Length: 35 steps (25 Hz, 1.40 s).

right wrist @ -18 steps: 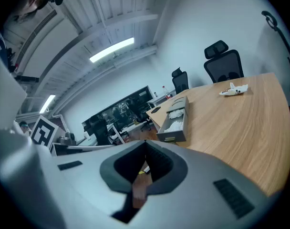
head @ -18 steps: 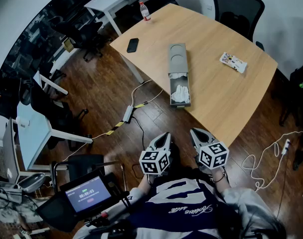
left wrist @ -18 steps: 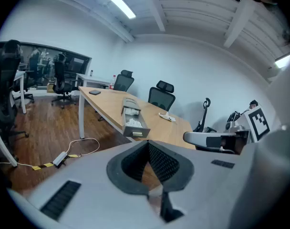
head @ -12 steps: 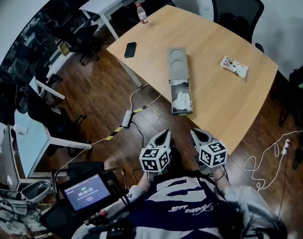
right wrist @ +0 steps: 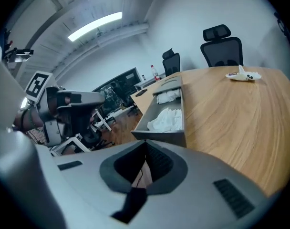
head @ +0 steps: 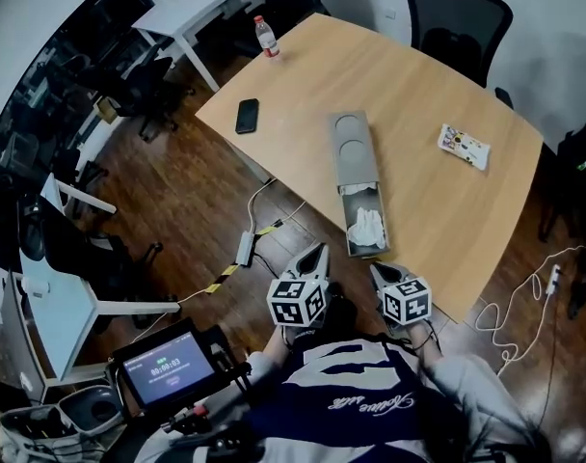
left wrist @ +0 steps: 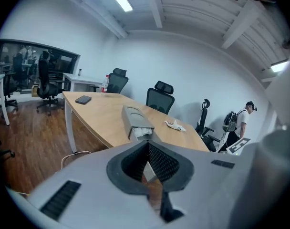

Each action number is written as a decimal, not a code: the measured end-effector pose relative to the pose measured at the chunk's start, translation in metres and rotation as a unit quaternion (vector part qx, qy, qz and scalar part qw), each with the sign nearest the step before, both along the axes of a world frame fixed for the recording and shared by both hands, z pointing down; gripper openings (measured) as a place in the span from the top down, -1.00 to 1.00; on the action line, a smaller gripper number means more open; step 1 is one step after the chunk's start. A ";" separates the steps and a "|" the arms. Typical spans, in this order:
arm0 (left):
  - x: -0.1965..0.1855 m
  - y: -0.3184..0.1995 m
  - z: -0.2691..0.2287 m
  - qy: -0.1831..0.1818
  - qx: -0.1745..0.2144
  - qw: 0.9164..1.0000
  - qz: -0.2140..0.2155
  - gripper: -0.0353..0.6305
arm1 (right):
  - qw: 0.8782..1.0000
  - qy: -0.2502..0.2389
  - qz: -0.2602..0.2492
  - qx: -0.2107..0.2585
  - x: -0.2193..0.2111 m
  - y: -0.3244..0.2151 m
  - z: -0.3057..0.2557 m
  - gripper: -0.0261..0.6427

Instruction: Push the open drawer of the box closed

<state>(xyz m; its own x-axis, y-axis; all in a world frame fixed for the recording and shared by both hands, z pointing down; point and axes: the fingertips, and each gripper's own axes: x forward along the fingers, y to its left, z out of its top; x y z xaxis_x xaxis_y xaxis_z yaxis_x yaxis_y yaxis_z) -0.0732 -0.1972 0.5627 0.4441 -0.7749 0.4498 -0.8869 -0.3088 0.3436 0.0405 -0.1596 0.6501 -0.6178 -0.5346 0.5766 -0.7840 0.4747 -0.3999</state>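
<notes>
Wooden table, grey box with drawer open, dark floor, left tongs and right tongs pinched together

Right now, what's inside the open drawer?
Two crumpled white wads lie in the drawer, one nearer the box. Anything under them, or deeper in the box, is covered.

Your path to the drawer front is open at the table edge. The phone and snack packet lie well apart from the box.
</notes>
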 end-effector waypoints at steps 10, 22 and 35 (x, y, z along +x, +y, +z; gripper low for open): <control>-0.028 -0.052 0.017 0.004 -0.017 1.000 0.023 0.88 | 0.999 0.009 0.029 -0.040 -0.020 -0.025 0.025 0.94; -0.047 -0.079 0.021 0.010 -0.020 0.999 0.026 0.88 | 0.998 0.017 0.035 -0.054 -0.029 -0.043 0.025 0.93; -0.070 -0.104 0.019 0.009 -0.013 1.000 0.021 0.88 | 0.997 0.015 0.064 -0.030 -0.034 -0.093 0.018 0.93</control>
<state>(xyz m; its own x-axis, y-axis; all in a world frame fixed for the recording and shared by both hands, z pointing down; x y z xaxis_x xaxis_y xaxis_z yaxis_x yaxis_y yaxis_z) -0.1433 -0.3017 0.5819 0.4844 -0.7434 0.4611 -0.8668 -0.3368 0.3677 0.0065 -0.2528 0.6683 -0.5290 -0.5720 0.6269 -0.8486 0.3471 -0.3993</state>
